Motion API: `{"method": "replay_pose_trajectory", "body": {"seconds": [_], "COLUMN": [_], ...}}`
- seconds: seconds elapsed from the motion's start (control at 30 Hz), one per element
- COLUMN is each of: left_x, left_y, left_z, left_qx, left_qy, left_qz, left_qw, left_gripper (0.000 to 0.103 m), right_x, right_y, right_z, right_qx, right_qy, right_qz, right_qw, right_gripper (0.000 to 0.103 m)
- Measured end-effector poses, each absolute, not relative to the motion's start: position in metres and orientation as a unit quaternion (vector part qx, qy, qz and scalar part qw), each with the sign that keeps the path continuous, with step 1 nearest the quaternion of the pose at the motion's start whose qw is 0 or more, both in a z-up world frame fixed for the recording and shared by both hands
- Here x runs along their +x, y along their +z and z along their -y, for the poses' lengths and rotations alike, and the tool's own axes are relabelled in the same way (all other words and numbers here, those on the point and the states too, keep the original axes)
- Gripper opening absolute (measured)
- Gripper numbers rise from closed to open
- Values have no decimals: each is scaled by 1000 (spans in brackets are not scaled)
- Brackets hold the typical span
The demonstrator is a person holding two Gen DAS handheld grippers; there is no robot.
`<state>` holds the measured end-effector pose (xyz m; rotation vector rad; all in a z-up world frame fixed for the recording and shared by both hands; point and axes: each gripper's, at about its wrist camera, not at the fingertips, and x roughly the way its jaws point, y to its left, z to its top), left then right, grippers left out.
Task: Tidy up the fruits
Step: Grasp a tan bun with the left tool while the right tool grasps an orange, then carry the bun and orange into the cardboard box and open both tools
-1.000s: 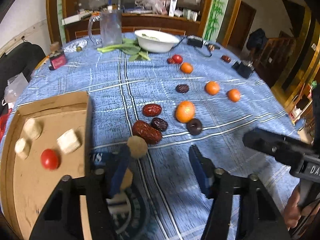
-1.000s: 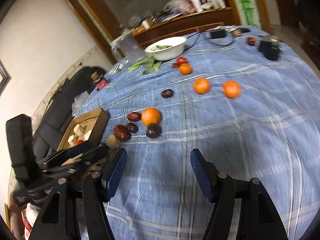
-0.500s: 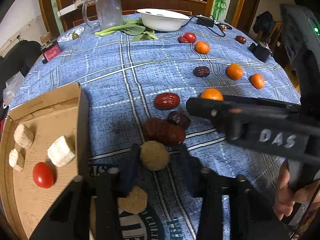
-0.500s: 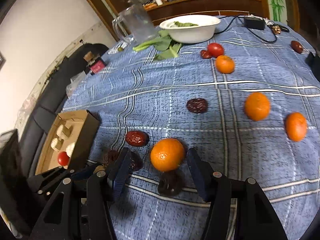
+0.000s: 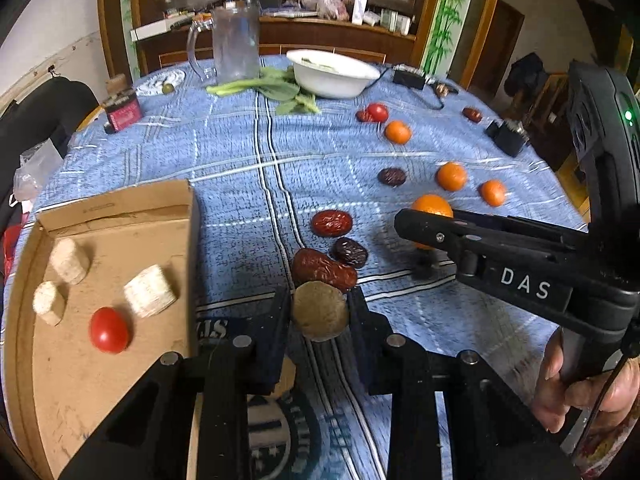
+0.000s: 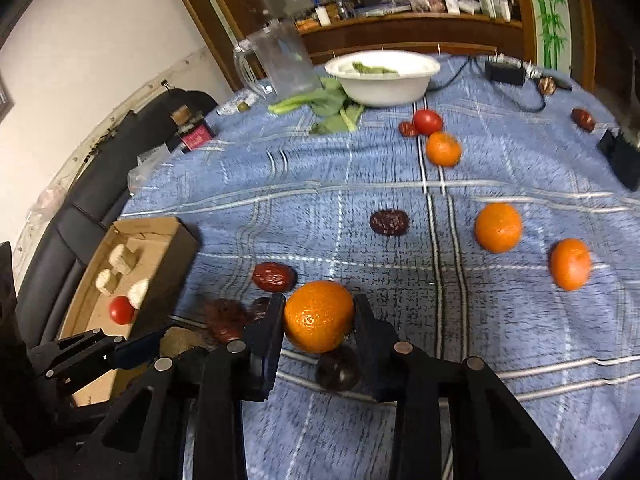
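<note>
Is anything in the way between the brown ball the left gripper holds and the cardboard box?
Only the box's own side wall. The left gripper grips the brown ball just right of that wall, so it must go over it. Beyond the wall, the box floor has bare room.

Your left gripper (image 5: 320, 312) points steeply down, its jaws clamped on a round tan fruit (image 5: 320, 310) pinched between the pads. Your right gripper (image 6: 318, 320) tilts down too; its jaws are closing, an orange (image 6: 319, 315) between them with both pads against its sides. Your right hand (image 5: 588, 384) wraps its handle.
</note>
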<state>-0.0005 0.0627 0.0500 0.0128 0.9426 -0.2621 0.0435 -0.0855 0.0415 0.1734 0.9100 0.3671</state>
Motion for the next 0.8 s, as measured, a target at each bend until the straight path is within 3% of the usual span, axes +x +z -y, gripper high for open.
{"method": "replay_pose_trajectory", "body": {"seconds": [0.43,0.8], "left_x": [-71,-91], "left_y": [103,95], "left_z": [-155,-252], "left_qx": [-67,-103], "left_qy": [-88,-11], "left_qz": [-402,-399], "left_qw": [909,911], "left_gripper": [28,28], "right_x": [-30,-55], "right_y": [99,90], "right_z": [31,-65], "right_qx": [48,5], "right_qy": [215,276], "right_qz": [-405,-423], "right_qw": [888,863], "right_gripper": [36,37]}}
